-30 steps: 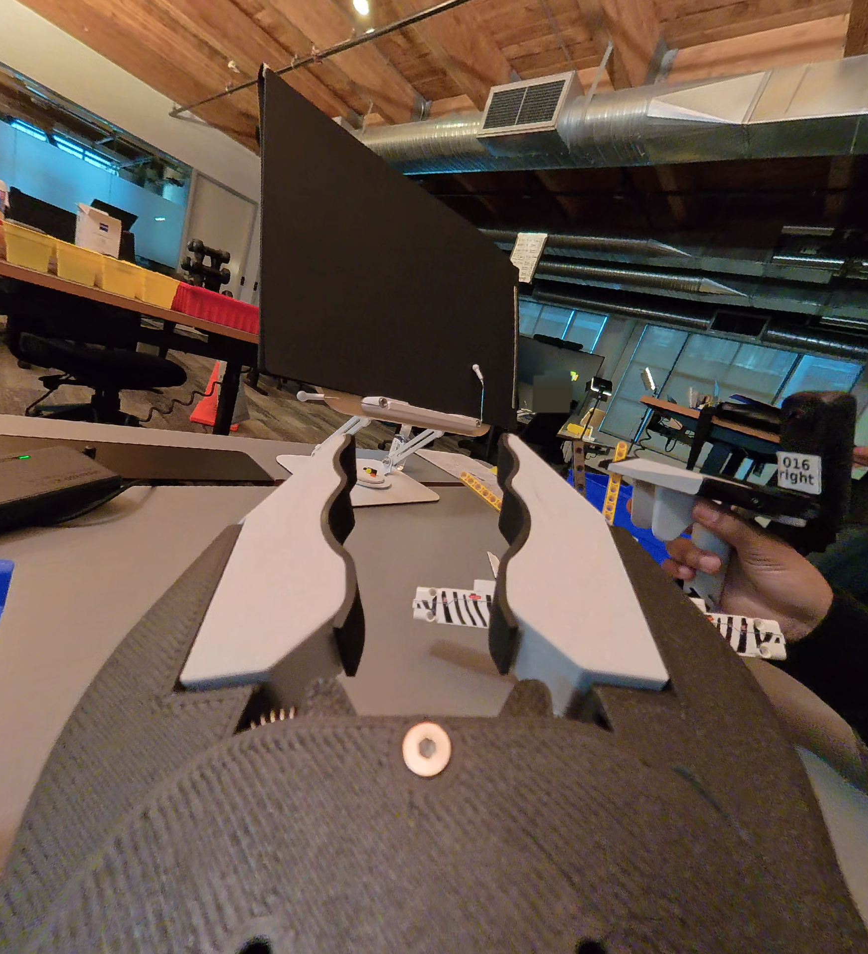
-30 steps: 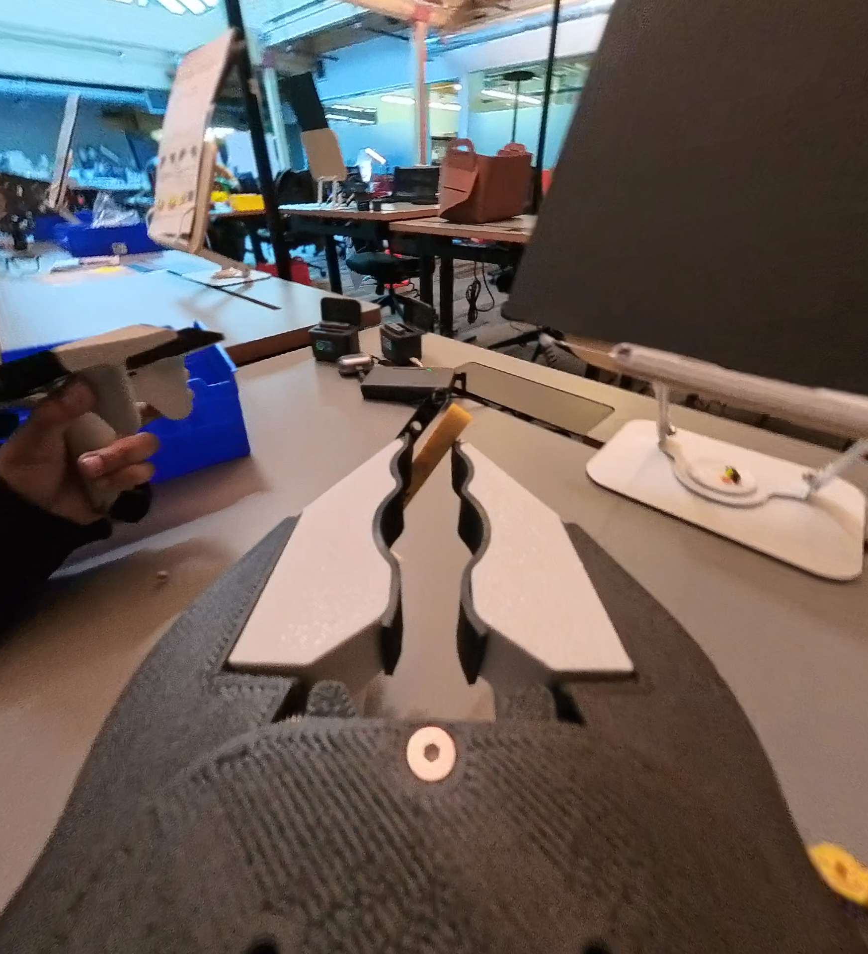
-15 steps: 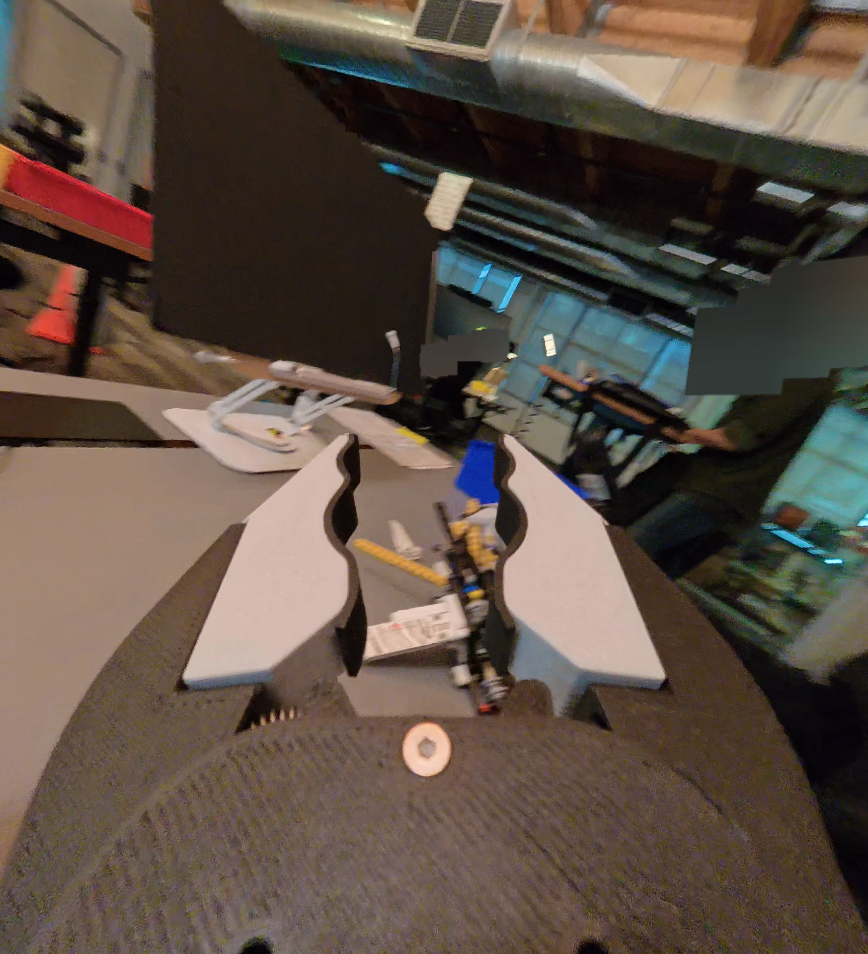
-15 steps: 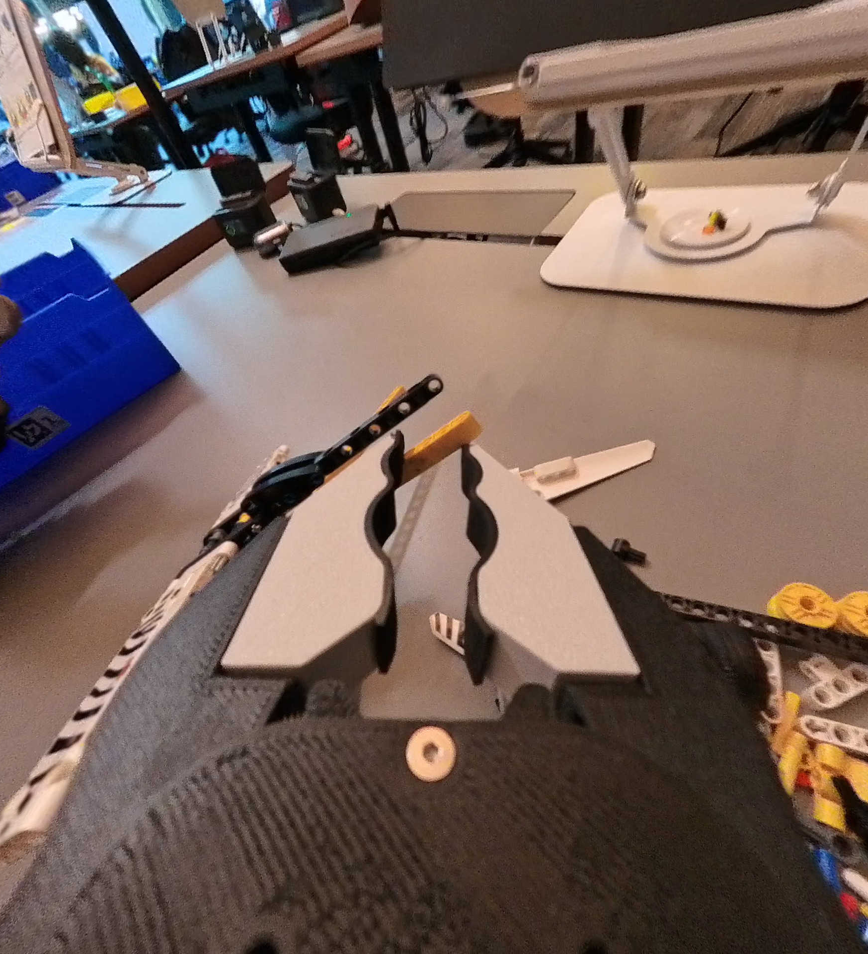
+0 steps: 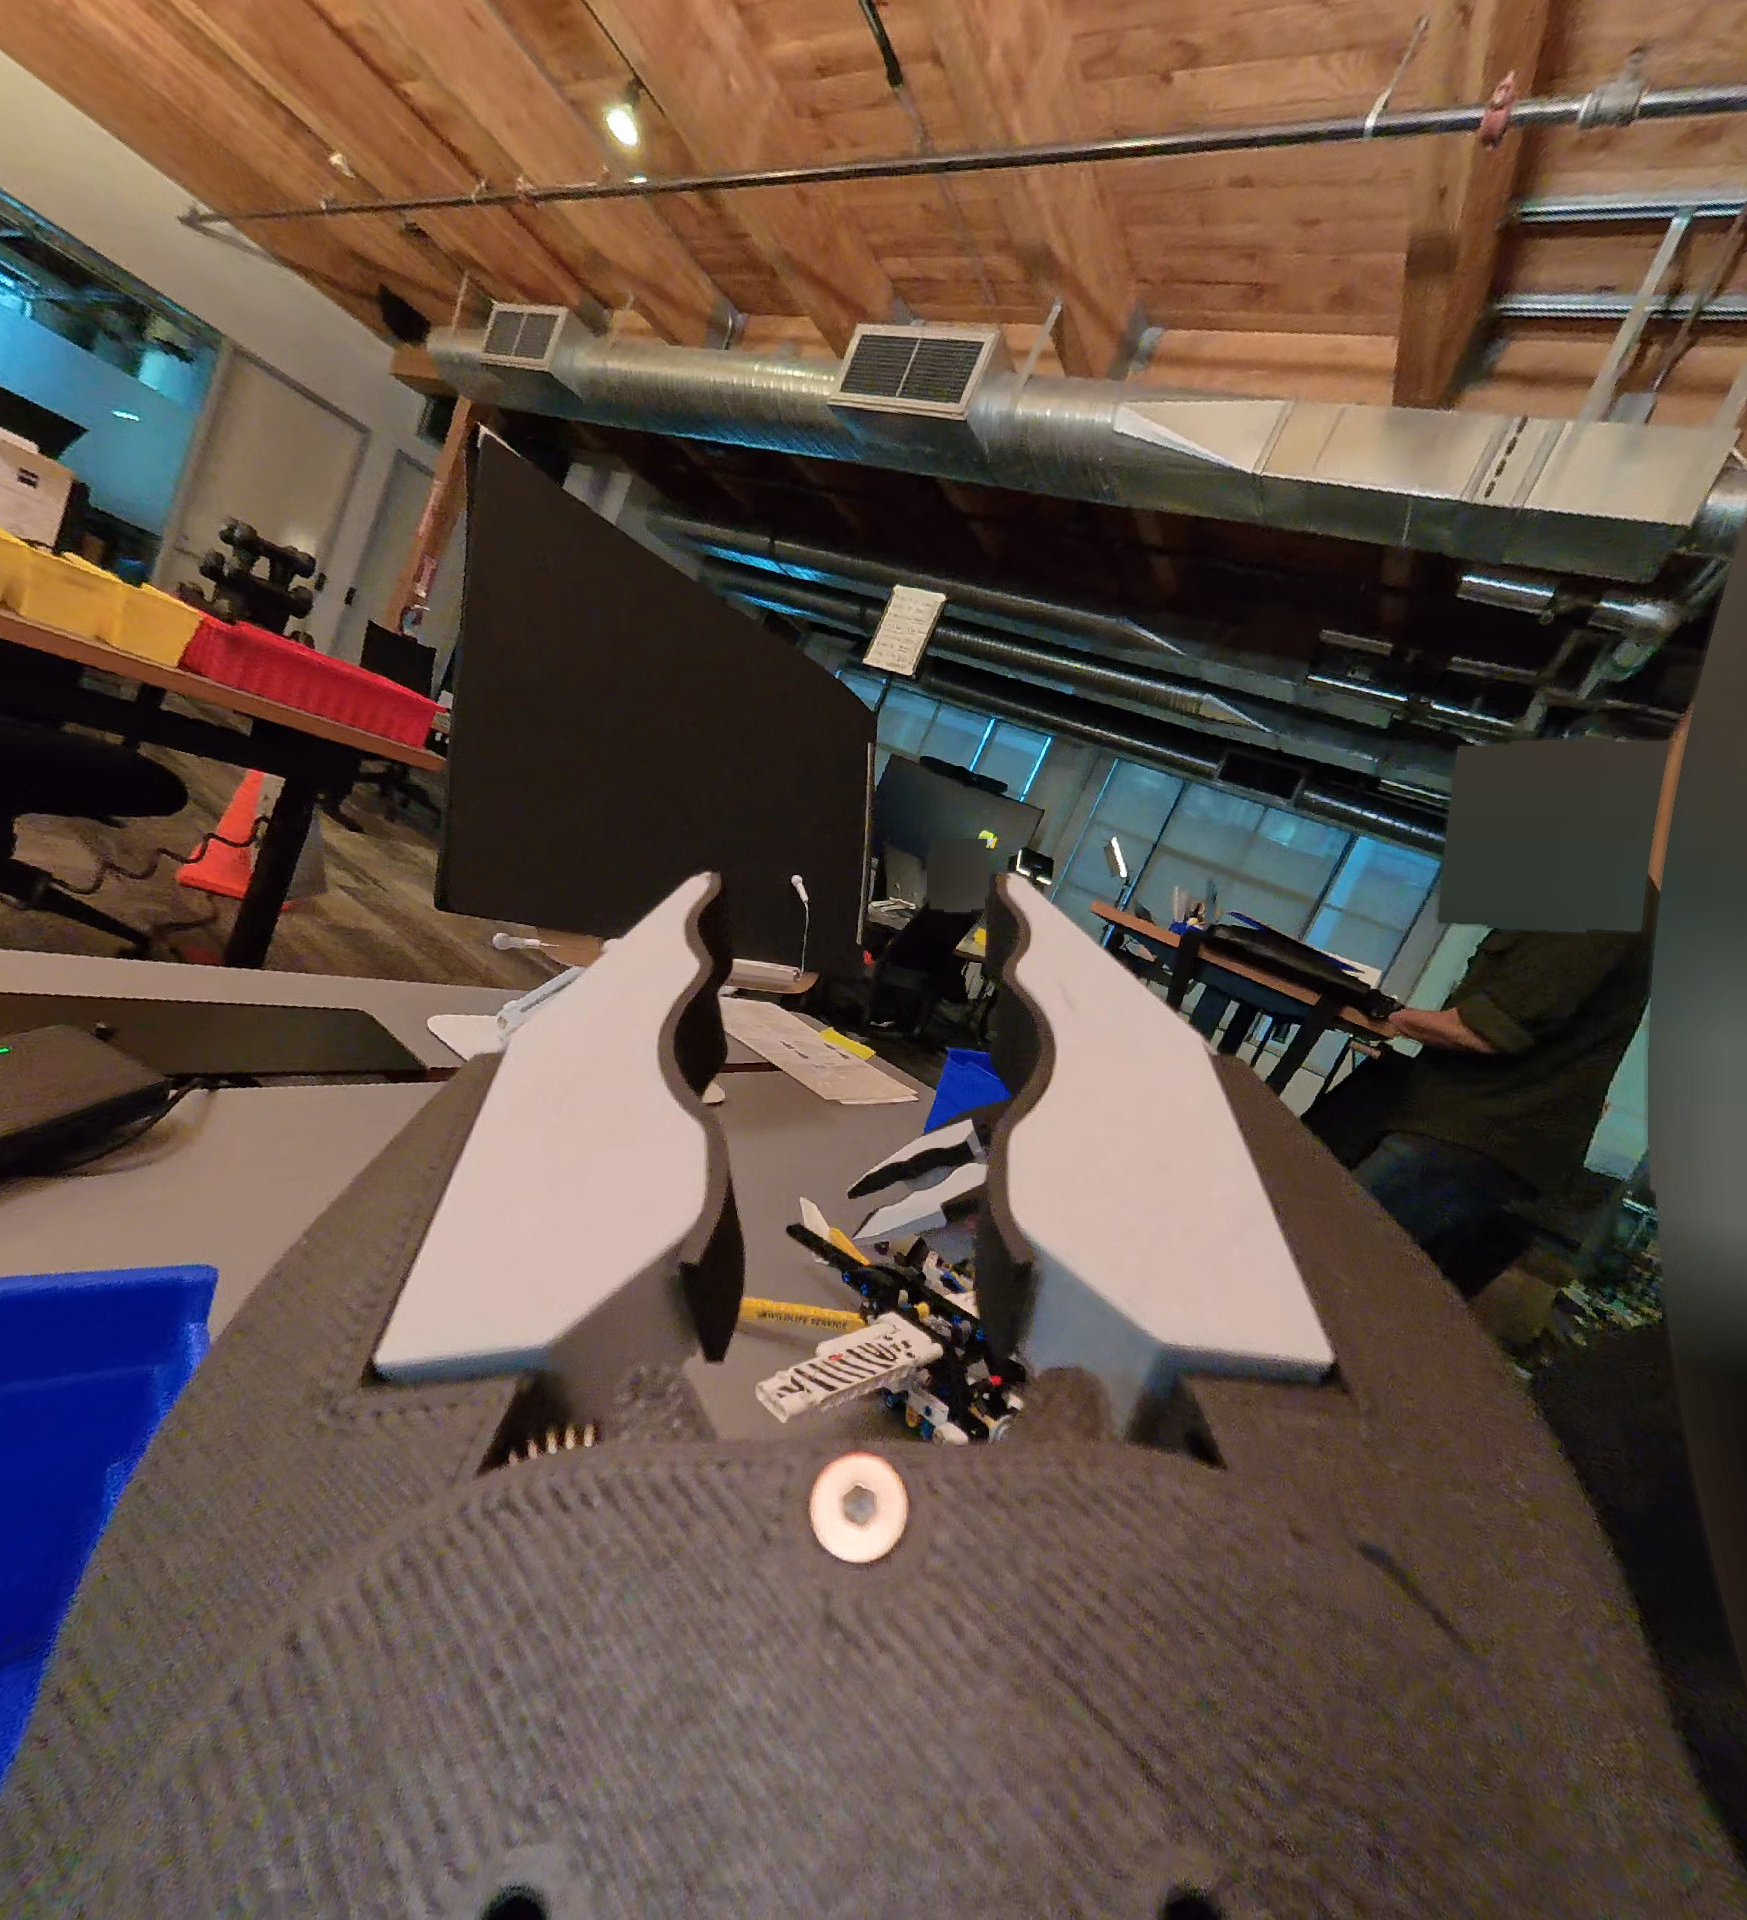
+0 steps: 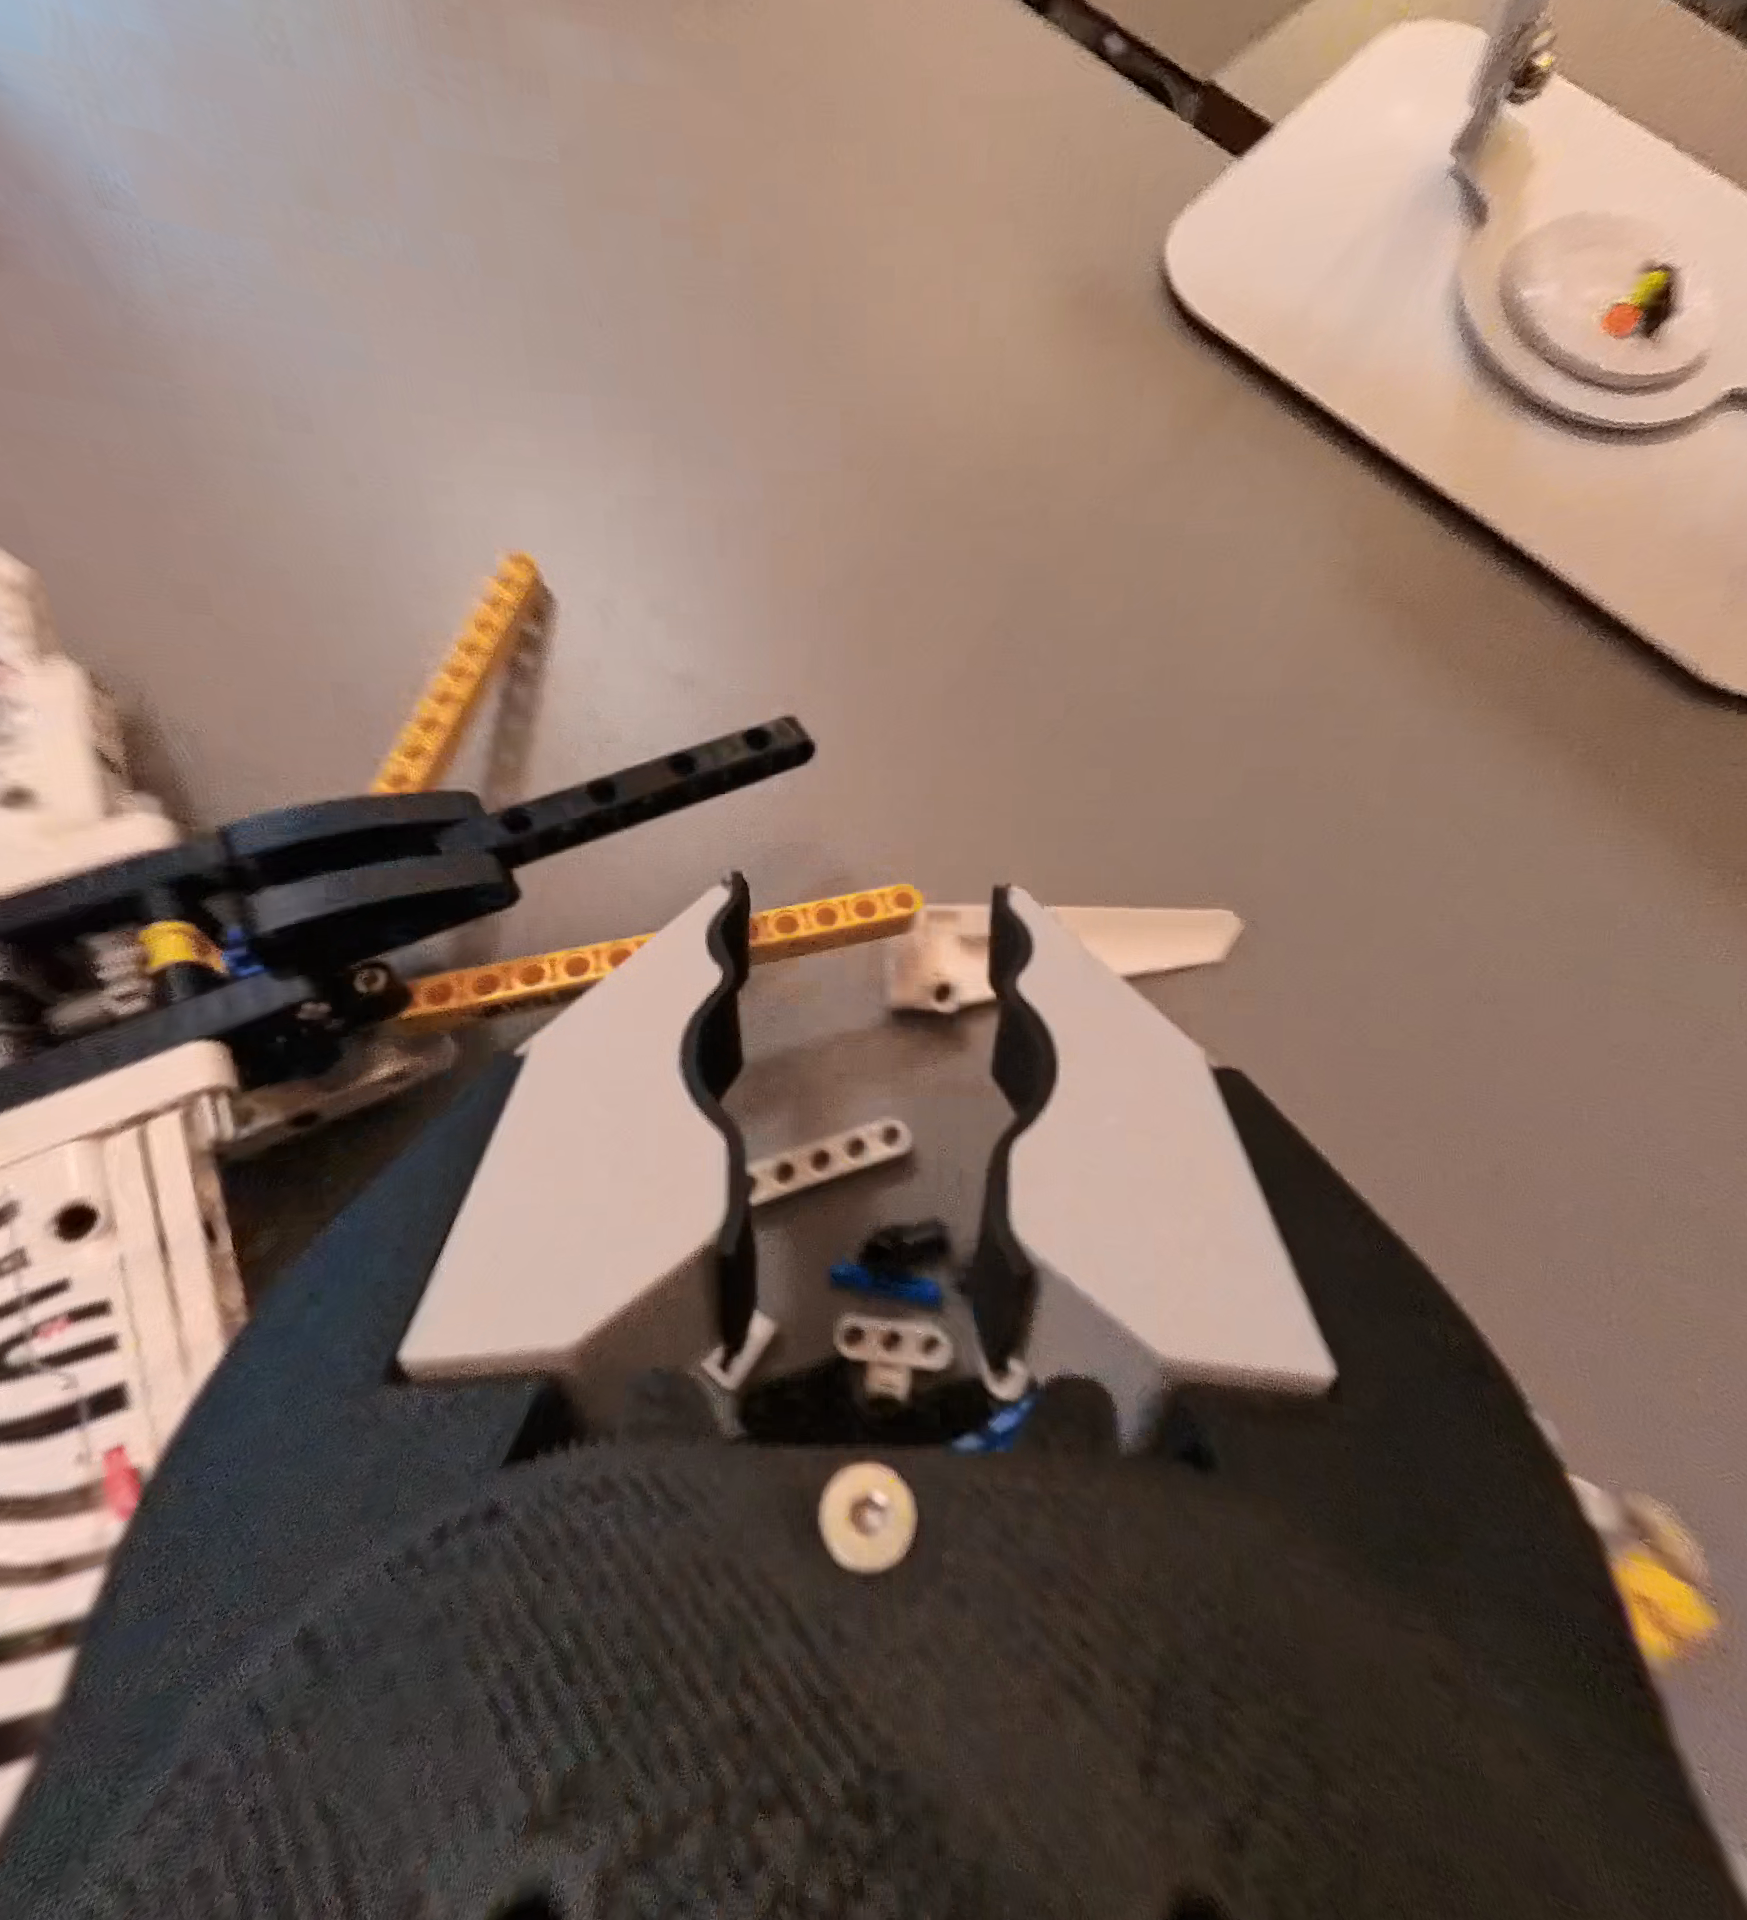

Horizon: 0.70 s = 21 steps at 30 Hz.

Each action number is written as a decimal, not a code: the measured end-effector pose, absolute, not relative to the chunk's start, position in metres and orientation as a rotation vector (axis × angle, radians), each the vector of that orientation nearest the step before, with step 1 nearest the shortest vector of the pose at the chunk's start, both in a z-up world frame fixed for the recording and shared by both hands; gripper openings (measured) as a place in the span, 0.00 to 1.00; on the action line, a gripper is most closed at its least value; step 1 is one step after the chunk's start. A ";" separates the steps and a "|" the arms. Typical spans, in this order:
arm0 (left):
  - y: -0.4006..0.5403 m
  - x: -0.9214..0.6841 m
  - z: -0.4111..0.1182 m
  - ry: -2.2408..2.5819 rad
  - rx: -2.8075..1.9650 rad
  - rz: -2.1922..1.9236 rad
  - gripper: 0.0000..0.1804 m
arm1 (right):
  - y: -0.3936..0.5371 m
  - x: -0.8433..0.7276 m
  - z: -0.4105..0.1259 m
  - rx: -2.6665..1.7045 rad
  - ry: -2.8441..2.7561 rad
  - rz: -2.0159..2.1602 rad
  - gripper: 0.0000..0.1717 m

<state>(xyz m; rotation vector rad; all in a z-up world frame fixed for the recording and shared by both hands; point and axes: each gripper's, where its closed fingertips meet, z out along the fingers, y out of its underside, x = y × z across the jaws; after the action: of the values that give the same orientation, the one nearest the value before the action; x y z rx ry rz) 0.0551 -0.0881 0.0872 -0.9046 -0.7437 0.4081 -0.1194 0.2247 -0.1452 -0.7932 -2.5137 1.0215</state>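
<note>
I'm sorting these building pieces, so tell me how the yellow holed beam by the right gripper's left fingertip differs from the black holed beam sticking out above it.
The yellow beam lies flat on the grey table; the black beam juts out from the black-and-white model, apparently raised. The yellow one passes behind the open right gripper; the black one is clear of it. Both are straight with a row of round holes.

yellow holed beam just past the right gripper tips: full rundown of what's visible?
The yellow beam looks like glossy plastic: long, flat and thin, with a row of round holes along its face and a rounded end. It lies flat on the grey table, running left to right. Its right end stops just short of a white angled piece; its left part runs behind the black and white toy assembly. The open right gripper hides its middle and grips nothing.
</note>
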 end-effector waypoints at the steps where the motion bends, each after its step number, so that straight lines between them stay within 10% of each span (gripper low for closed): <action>1: -0.087 0.055 0.087 -0.743 -0.907 0.405 0.26 | 0.232 -0.123 -0.146 -0.764 -2.505 0.921 0.26; 10: -0.089 0.049 0.085 -0.765 -0.896 0.438 0.25 | 0.083 0.008 -0.074 -0.304 -2.583 1.327 0.22; 21: -0.099 0.057 0.090 -0.747 -0.862 0.433 0.25 | -0.064 0.145 -0.164 0.211 -2.969 1.286 0.15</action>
<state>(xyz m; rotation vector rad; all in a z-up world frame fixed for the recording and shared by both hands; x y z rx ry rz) 0.0567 -0.0991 0.0901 -0.8625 -0.7467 0.4333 0.1451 -0.0636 -0.1635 0.2114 -2.9693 1.2863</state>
